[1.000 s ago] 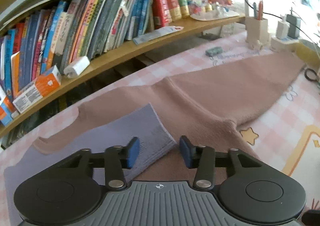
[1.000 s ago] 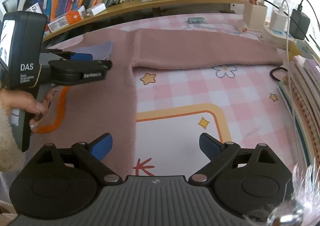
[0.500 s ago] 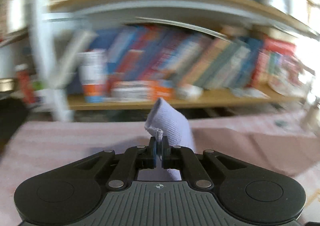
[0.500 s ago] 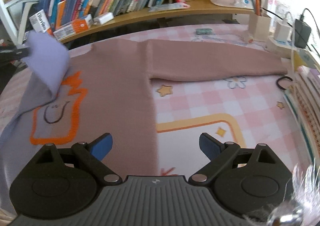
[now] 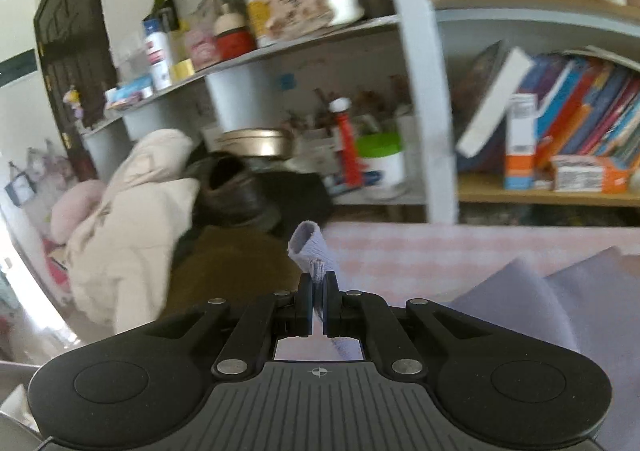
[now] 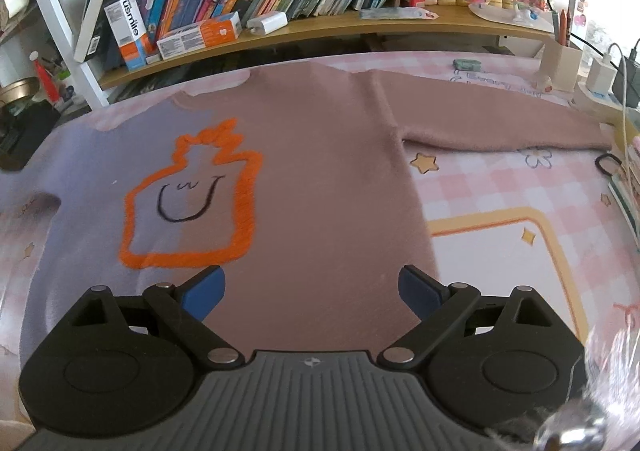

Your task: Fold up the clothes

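Observation:
A sweater [image 6: 320,179] lies flat on the pink checked table, mauve-brown on the right, lavender on the left, with an orange outline drawing in the middle. Its right sleeve [image 6: 500,119] stretches out to the right. My left gripper [image 5: 318,291] is shut on the cuff of the lavender sleeve [image 5: 312,251], held out past the table's left end; more lavender cloth [image 5: 560,291] shows at the right of that view. My right gripper [image 6: 312,291] is open and empty above the sweater's lower hem.
A bookshelf [image 6: 280,27] with many books runs along the table's far side. A power strip and chargers [image 6: 600,87] and a stack of books [image 6: 628,179] stand at the right. A chair with a cream coat [image 5: 132,219] is beyond the left end.
My left gripper closed on the lavender sleeve cuff, lifted it off the sweater body and swung it out to the left. The sleeve now lies spread left. My right gripper stayed open.

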Motion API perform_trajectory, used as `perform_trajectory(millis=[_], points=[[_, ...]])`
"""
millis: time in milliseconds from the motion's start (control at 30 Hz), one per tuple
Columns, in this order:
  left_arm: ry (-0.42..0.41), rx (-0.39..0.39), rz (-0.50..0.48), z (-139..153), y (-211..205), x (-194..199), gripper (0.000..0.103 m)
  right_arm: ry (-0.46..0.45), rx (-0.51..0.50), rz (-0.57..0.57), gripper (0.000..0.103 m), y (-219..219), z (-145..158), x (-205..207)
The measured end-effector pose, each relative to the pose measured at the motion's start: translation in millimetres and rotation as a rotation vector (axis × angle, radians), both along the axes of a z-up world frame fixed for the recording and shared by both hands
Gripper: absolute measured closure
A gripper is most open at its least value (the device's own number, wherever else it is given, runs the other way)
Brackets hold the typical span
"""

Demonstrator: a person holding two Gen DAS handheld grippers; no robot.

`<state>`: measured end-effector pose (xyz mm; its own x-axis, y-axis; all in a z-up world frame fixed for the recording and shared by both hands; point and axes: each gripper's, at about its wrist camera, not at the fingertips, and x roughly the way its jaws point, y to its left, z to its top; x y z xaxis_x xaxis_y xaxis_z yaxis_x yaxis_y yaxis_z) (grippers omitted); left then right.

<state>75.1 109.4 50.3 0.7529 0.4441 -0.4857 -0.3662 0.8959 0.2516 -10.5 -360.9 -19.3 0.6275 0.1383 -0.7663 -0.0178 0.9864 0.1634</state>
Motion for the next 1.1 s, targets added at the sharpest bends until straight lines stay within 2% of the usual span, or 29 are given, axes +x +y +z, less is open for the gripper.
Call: perform_trajectory(millis=[233,267,333,400,467,533,600,667,767,900,1000,1100], points=[[0.046,0.001,-0.015,-16.9,28.6,1.0,0.098,-0.002,-0.025,-0.085,0.009,13.3,1.8,-18.8],[0.057,-0.005,-0.017,-19.6,31.0,0.6,0.093,-0.002,-0.029,-0.099,0.009,13.9,2.1,-21.6],[0.09,-0.021,-0.021,-25.5,34.8,-0.6,0.09,-0.003,-0.037,-0.125,0.009,14.6,2.8,-27.2],[0.115,-0.024,-0.02,-29.6,35.7,-8.7,0.081,-0.005,-0.046,-0.149,0.009,13.9,4.1,-33.2],[0.137,-0.025,-0.018,-33.5,36.1,-18.1,0.065,-0.005,-0.058,-0.169,0.009,12.6,5.0,-38.9],[0.13,-0.029,-0.02,-35.3,36.8,-36.1,0.055,-0.001,-0.076,-0.184,0.009,11.4,4.8,-44.0],[0.123,-0.049,-0.012,-37.4,37.7,-57.1,0.051,0.008,-0.097,-0.197,0.009,9.8,3.6,-49.8],[0.123,-0.112,-0.019,-40.8,36.5,-80.3,0.051,0.017,-0.116,-0.208,0.009,7.7,2.0,-55.9],[0.131,-0.212,-0.118,-47.0,17.5,-114.9,0.051,0.033,-0.144,-0.225,0.009,5.6,-0.5,-64.9],[0.153,-0.349,-0.256,-54.9,-20.0,-142.1,0.051,0.05,-0.178,-0.236,0.009,4.0,-3.9,-76.1],[0.196,-0.394,-0.37,-60.2,-53.3,-148.1,0.051,0.046,-0.175,-0.235,0.011,0.8,-2.9,-87.1],[0.216,-0.421,-0.419,-59.4,-78.4,-148.7,0.051,0.046,-0.157,-0.236,0.013,-4.4,-3.1,-93.5]])
